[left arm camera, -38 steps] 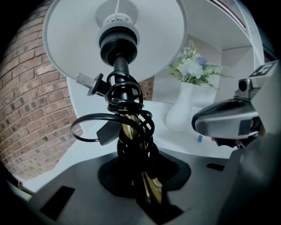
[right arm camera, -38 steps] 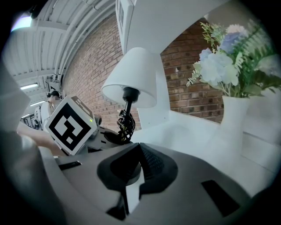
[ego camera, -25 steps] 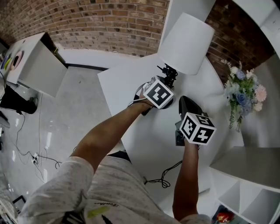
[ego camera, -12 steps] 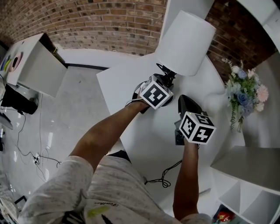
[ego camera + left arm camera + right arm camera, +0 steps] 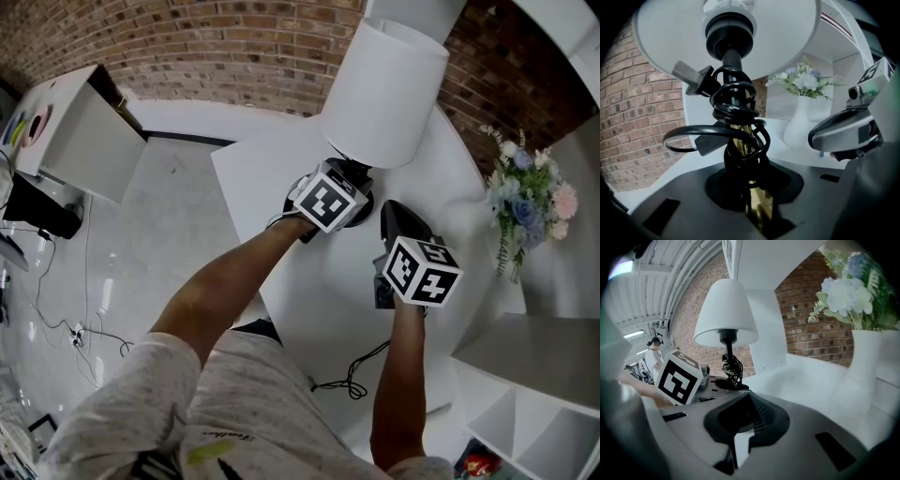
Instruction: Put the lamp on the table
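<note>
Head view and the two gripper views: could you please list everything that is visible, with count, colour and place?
lamp: 1, white shade, brass stem, at the table's middle
cord: 1, black, wound round the lamp's stem
table: 1, white, centre
flowers: 1 bunch, pastel, in a white vase, right
wall: 1, red brick, behind
cabinet: 1, white, left
cable: 1, black, by the table's near edge
left tool: 1, grey, shut on the lamp's stem
right tool: 1, grey, empty, right of the lamp
arms: 2, bare, bottom
</note>
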Demonstrator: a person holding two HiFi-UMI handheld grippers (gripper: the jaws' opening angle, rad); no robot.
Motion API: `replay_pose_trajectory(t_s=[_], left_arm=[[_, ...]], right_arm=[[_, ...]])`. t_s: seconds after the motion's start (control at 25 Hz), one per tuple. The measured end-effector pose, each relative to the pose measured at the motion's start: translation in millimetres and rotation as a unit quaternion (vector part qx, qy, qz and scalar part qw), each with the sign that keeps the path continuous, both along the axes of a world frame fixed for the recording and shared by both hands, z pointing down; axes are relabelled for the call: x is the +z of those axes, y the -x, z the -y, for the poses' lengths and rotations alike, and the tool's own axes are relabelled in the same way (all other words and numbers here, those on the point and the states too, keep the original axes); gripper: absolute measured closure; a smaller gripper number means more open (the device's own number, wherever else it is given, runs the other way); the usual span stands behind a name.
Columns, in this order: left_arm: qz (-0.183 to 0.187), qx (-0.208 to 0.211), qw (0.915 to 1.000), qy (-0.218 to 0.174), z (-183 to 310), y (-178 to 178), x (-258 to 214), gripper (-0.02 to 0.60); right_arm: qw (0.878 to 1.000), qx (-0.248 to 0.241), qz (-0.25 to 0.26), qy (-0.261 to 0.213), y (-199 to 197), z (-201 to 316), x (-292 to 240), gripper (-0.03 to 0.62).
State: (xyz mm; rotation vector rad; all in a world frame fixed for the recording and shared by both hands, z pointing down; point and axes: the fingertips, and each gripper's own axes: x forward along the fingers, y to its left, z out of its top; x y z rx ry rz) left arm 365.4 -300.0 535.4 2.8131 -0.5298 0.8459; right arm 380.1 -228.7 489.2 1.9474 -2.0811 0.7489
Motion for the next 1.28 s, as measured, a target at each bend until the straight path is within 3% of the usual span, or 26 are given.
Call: replay_pose_trajectory(t_s=[1.08,1.28], left_arm=[[0.024,-0.001,0.9982,-0.054,-18.6,9.5,11.6,0.497],[0.013,-0.009,0.9979,-0.063,-19.3,7.7,7.7,0.497]], right_arm=[[1.000,-0.010,0.002,-0.004,8.7,-6.0,-1.0,0.589],[1.000,-0.008,0.003,-0.004,7.0,-8.9,-0.3,0.589]])
